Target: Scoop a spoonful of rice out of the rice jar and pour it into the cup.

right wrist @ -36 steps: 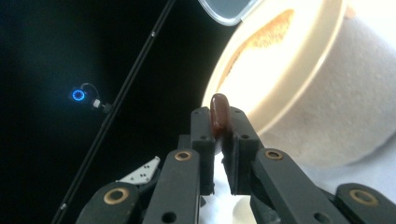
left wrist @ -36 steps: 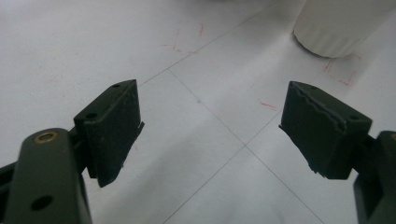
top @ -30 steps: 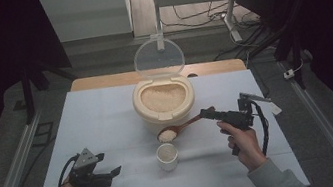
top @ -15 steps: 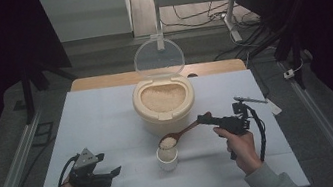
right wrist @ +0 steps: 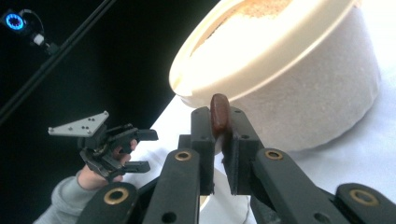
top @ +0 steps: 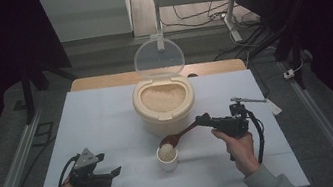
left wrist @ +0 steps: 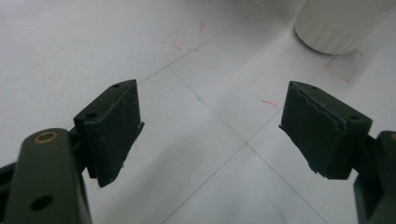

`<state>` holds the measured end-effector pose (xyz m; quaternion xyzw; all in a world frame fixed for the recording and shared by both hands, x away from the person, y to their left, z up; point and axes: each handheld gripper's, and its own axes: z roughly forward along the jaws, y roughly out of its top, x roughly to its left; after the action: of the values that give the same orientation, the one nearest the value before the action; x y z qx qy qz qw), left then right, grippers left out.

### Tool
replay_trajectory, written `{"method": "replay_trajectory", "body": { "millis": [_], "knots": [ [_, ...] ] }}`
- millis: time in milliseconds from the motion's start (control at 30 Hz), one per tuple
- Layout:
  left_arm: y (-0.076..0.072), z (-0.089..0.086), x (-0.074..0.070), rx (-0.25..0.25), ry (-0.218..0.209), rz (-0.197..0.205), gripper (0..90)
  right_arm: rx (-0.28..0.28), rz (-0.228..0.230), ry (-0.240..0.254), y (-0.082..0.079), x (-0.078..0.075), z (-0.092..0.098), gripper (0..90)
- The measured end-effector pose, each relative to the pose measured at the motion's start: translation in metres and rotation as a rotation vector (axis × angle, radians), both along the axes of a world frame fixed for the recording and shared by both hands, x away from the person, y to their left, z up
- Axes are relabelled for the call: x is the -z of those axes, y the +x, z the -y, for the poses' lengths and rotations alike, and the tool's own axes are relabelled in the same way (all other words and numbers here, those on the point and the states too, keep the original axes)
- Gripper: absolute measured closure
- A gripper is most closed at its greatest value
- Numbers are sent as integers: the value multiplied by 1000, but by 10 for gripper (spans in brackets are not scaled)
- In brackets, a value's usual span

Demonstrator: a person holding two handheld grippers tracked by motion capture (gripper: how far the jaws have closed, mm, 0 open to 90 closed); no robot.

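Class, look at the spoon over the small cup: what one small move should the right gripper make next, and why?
Probably withdraw the wooden spoon toward the rice container for another scoop. The right gripper is clamped on its handle, the bowl is tipped over the small cup, and rice already sits heaped in the cup.

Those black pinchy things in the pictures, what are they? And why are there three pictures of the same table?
They are claws, and a person holds one in each hand, like big tongs. One picture comes from a camera up high, looking down at the white table. The other two come from little cameras riding on each claw.

On the table stands a cream tub of rice with its clear lid flipped up, and a small white cup in front of it.

The right claw is shut on the handle of a wooden spoon, whose bowl is over the cup. There is rice in the cup. The left claw is open, holds nothing and waits near the table's front edge.
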<state>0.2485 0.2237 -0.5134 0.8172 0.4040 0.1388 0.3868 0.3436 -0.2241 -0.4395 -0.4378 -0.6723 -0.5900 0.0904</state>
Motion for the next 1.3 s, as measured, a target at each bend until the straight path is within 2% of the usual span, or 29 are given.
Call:
{"method": "replay_trajectory", "body": {
  "millis": [167,300,400,833,1300],
  "knots": [
    [0,0,0,-1,0,0,196,-15,89,-38,-6,-7,-4,830],
    [0,0,0,-2,1,0,197,-23,139,-60,-11,-10,-5,830],
    [0,0,0,-1,2,0,196,-32,160,-64,-13,-12,-5,830],
    [1,-1,0,-4,0,2,197,-27,171,-40,-14,-12,1,830],
    [1,-1,1,-4,-1,1,196,-21,230,-55,-19,-27,17,830]
  ]
}}
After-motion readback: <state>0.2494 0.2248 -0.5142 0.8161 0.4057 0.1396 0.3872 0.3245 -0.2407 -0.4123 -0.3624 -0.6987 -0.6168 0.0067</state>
